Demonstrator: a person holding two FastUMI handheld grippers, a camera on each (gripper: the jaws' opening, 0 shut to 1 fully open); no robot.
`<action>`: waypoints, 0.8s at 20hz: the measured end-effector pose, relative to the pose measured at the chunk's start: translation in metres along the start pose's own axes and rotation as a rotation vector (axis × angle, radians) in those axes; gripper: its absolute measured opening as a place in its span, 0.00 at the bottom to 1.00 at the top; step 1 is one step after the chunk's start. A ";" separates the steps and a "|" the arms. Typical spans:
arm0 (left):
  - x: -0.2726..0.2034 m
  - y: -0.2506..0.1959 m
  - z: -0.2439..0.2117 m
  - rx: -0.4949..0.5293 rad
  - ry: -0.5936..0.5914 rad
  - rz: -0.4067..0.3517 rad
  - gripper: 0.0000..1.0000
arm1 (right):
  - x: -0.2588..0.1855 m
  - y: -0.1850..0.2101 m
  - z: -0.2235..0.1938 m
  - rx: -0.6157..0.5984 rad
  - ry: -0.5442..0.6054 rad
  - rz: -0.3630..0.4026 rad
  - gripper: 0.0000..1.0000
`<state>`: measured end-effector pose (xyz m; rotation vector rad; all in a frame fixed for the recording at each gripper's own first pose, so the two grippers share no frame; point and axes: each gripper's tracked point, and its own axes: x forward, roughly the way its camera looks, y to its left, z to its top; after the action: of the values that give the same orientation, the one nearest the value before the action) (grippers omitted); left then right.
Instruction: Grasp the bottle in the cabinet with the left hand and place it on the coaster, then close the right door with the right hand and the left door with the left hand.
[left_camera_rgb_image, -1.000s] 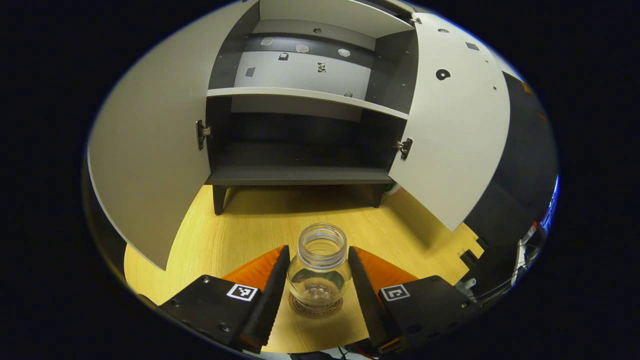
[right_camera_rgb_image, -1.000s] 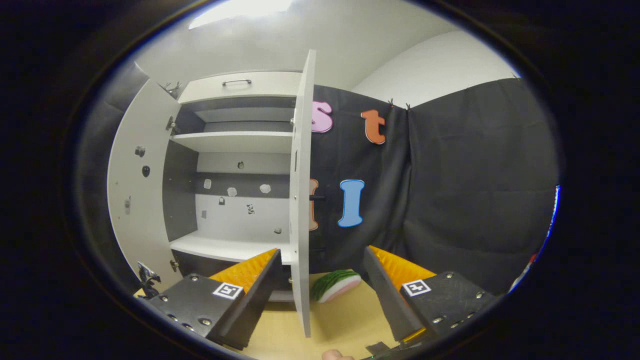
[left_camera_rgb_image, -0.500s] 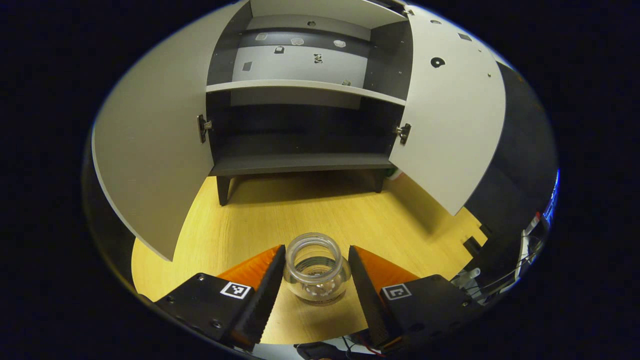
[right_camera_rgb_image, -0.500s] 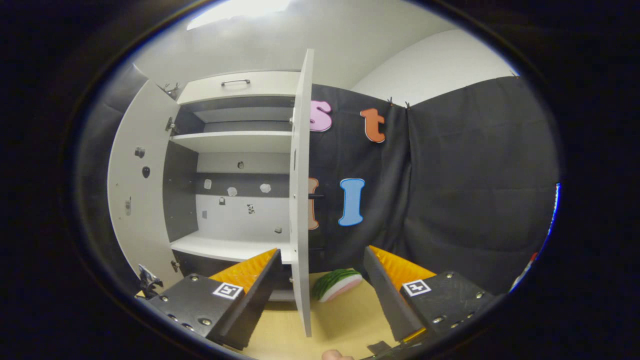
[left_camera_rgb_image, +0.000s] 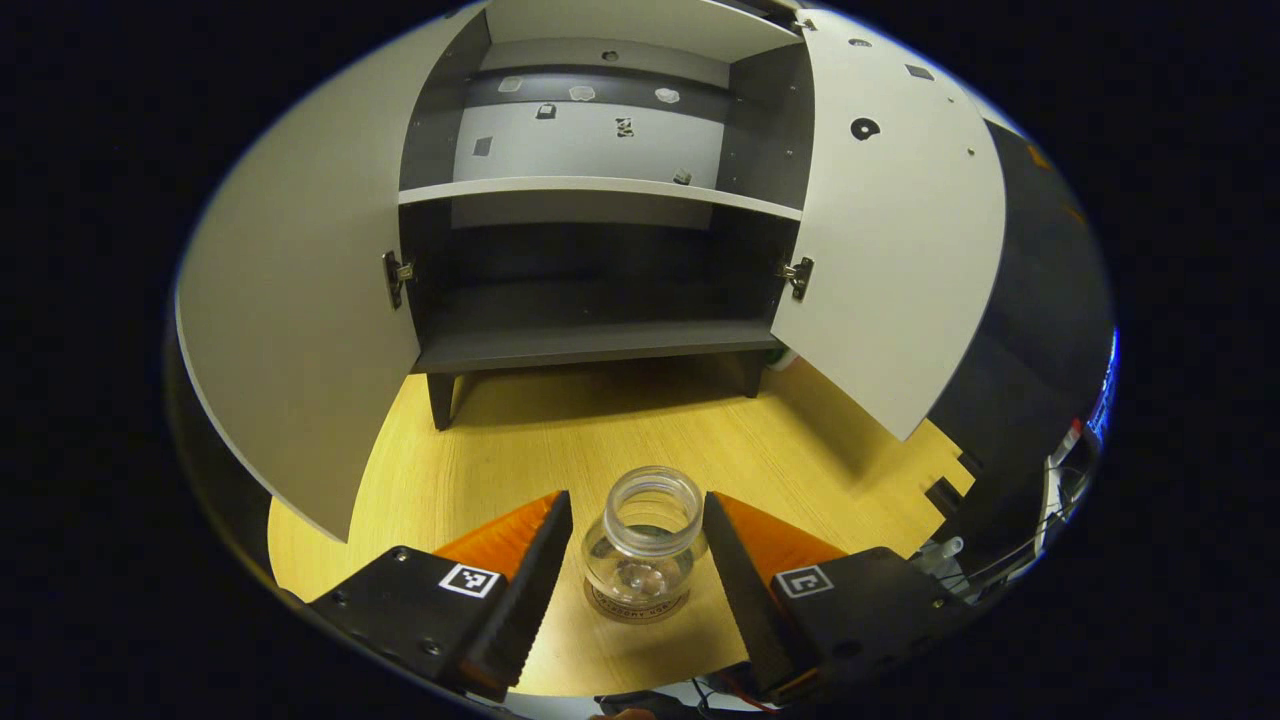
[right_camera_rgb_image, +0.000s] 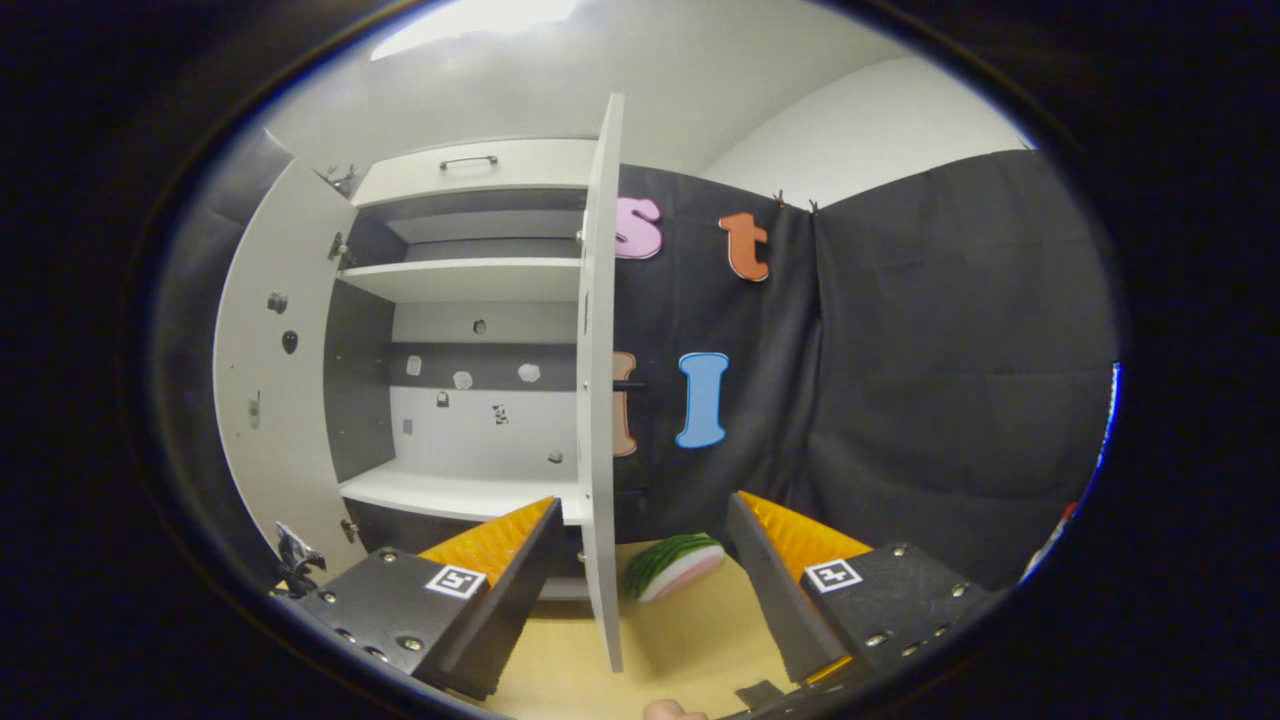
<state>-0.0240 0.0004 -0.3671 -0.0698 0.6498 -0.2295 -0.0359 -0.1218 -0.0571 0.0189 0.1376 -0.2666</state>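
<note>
On the wooden table (left_camera_rgb_image: 500, 450) before the cabinet (left_camera_rgb_image: 600, 190), the bottle (left_camera_rgb_image: 645, 545) stands on the coaster (left_camera_rgb_image: 640, 606) between the parted fingers of the left gripper (left_camera_rgb_image: 630, 580), placement apparently done; the right gripper (right_camera_rgb_image: 640, 590) is open, empty, with right door (right_camera_rgb_image: 597, 400) and left door (left_camera_rgb_image: 290, 330) unclosed.

Clear glossy glass-like bottle (left_camera_rgb_image: 645, 540) on a pale, smooth wood-grain tabletop (left_camera_rgb_image: 560, 450). Matt white laminate cabinet doors (left_camera_rgb_image: 300, 330) with small shiny metal hinges (left_camera_rgb_image: 797, 276); matt dark grey shelf (left_camera_rgb_image: 590, 345). Ridged matt black fingers (left_camera_rgb_image: 525, 600) backed in orange plastic. Far wall: matt black cloth (right_camera_rgb_image: 950, 370).
</note>
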 end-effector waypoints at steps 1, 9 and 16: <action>0.001 -0.001 0.001 0.004 0.001 -0.002 0.85 | 0.000 -0.001 -0.001 0.002 0.002 -0.003 1.00; 0.000 -0.010 0.006 0.010 -0.002 -0.025 0.89 | 0.001 -0.007 -0.007 0.037 0.023 -0.017 1.00; -0.003 -0.011 0.010 0.017 -0.010 -0.025 0.89 | 0.000 -0.013 -0.011 0.078 0.029 -0.024 1.00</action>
<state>-0.0225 -0.0093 -0.3564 -0.0626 0.6371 -0.2582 -0.0408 -0.1344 -0.0676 0.0983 0.1563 -0.2958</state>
